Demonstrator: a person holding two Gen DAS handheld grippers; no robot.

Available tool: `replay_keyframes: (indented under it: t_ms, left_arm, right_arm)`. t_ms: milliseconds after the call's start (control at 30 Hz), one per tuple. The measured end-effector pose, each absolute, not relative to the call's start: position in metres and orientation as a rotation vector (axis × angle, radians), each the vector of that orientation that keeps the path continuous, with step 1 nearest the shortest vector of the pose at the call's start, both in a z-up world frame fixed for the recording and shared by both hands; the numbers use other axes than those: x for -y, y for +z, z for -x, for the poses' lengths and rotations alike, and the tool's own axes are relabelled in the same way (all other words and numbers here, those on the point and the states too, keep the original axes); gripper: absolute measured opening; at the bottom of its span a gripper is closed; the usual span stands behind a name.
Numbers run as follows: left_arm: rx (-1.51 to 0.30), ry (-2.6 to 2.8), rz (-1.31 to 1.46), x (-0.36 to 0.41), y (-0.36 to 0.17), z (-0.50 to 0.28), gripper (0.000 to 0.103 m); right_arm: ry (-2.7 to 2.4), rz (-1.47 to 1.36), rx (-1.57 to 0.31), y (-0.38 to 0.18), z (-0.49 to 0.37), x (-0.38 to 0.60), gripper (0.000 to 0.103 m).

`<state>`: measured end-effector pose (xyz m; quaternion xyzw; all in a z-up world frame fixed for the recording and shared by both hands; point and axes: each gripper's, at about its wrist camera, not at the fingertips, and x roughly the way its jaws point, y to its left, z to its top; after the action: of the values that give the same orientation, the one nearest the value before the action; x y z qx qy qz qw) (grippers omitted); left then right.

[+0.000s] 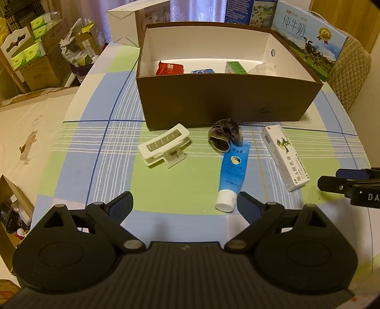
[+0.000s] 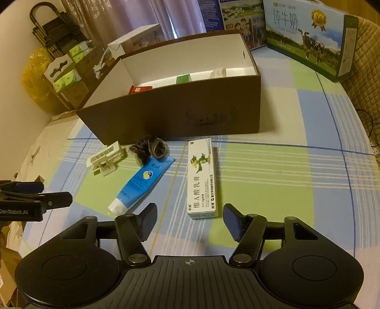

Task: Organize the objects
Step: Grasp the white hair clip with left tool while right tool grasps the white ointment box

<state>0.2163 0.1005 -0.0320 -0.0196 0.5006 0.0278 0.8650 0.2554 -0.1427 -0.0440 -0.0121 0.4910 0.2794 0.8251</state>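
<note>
A brown open box (image 1: 228,104) stands on the checked tablecloth and holds a red packet (image 1: 169,67), a green carton (image 1: 235,67) and other small items. In front of it lie a white hair claw (image 1: 163,147), a dark scrunchie (image 1: 224,137), a blue tube (image 1: 234,171) with a white cap, and a white ointment box (image 1: 283,156). My left gripper (image 1: 185,204) hovers open, with the tube's cap just inside its right finger. My right gripper (image 2: 190,214) is open, and the near end of the ointment box (image 2: 201,178) sits between its fingers without touching them.
A large milk carton (image 1: 308,40) and other cartons stand behind the brown box, with a white box (image 1: 125,21) at its back left. A quilted chair back (image 1: 349,71) is at the right. Stacked cardboard boxes (image 1: 35,59) stand on the floor beyond the table's left edge.
</note>
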Motion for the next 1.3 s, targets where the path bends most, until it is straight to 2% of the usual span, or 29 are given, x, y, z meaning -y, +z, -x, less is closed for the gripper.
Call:
replay_keyframes:
  t_ms: [1133, 1167, 1267, 1300]
  left_arm:
    - [-1.048, 0.043, -0.006, -0.136, -0.065, -0.263, 0.092]
    - [-1.036, 0.034, -0.021, -0.137, -0.067, -0.265, 0.092]
    - [-1.019, 0.002, -0.081, -0.140, -0.076, -0.273, 0.092]
    - [-1.017, -0.007, -0.100, -0.142, -0.079, -0.276, 0.092]
  right_arm:
    - [0.537, 0.172, -1.059, -0.109, -0.310, 0.096, 0.054]
    - [0.537, 0.174, -1.061, -0.111, -0.311, 0.096, 0.053]
    - [0.552, 0.174, -1.065, -0.114, -0.311, 0.096, 0.038]
    - [0.551, 0.174, -1.063, -0.115, -0.310, 0.097, 0.037]
